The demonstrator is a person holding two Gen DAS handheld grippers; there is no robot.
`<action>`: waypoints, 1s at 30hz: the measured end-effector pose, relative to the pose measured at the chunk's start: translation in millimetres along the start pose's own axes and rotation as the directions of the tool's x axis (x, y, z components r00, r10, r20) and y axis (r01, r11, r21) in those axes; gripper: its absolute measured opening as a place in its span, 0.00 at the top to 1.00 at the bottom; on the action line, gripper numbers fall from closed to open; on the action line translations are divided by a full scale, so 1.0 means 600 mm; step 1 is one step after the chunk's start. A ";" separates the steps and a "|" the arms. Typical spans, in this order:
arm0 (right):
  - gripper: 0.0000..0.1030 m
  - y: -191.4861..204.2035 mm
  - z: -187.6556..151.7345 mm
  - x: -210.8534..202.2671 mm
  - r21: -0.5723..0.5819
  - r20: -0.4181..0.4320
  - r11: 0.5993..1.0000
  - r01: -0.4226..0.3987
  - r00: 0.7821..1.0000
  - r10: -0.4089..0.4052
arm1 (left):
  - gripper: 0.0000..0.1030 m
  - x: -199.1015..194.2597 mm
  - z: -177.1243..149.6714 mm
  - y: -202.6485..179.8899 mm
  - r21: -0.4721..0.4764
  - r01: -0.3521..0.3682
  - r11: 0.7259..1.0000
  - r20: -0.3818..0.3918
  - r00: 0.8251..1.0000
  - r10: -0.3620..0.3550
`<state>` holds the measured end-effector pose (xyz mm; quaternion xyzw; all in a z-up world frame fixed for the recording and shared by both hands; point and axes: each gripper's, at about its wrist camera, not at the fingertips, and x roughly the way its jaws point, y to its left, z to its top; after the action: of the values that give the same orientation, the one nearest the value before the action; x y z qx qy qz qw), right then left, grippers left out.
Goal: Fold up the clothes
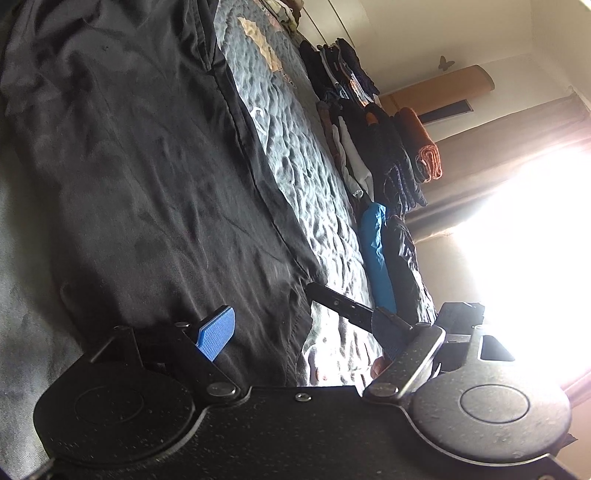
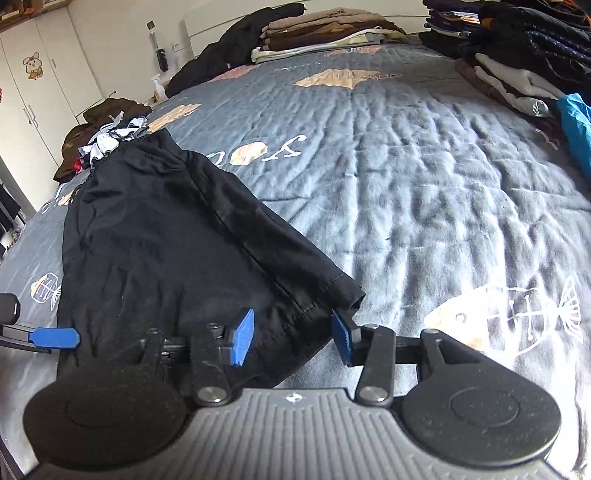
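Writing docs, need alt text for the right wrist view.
Right gripper open over the hem of black trousers lying flat on a grey quilt. Left gripper's blue finger enters at the left edge; folded stacks sit at the back.

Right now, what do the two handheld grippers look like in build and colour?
Both share a build: black linkage bars on silver pivot screws, round black discs on each side, ribbed blue finger pads. The right gripper has a ridged grey base plate with a small emblem. The left gripper has a plain black plate; one blue pad shows, the other finger looks black. No cables or sleeves are visible.
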<state>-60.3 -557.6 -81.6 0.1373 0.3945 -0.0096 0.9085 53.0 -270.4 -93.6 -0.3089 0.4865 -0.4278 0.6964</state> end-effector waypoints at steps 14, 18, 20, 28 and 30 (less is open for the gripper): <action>0.56 0.001 -0.006 0.000 0.021 -0.037 1.000 0.003 0.999 -0.002 | 0.20 0.002 -0.001 -0.003 0.006 -0.007 1.000 -0.010 1.000 0.007; 0.56 0.012 0.002 0.001 -0.003 -0.001 1.000 -0.005 1.000 0.005 | 0.20 0.004 -0.002 -0.002 0.005 -0.012 1.000 -0.011 1.000 0.012; 0.60 0.014 0.002 0.006 -0.002 -0.007 1.000 -0.007 1.000 0.007 | 0.20 0.005 -0.002 -0.002 0.004 -0.013 1.000 -0.011 1.000 0.013; 0.94 -0.008 0.013 -0.010 0.111 0.101 0.994 -0.014 0.995 0.003 | 0.20 0.003 -0.002 -0.004 0.005 -0.011 1.000 -0.007 1.000 0.011; 0.95 -0.022 0.016 -0.016 0.162 0.140 0.987 -0.019 0.990 -0.004 | 0.20 0.002 -0.001 -0.004 0.008 -0.008 1.000 -0.002 1.000 0.008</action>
<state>-61.8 -573.5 -71.6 0.2118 0.3270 -0.0478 0.9198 51.6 -272.5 -92.1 -0.3040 0.4866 -0.4273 0.6987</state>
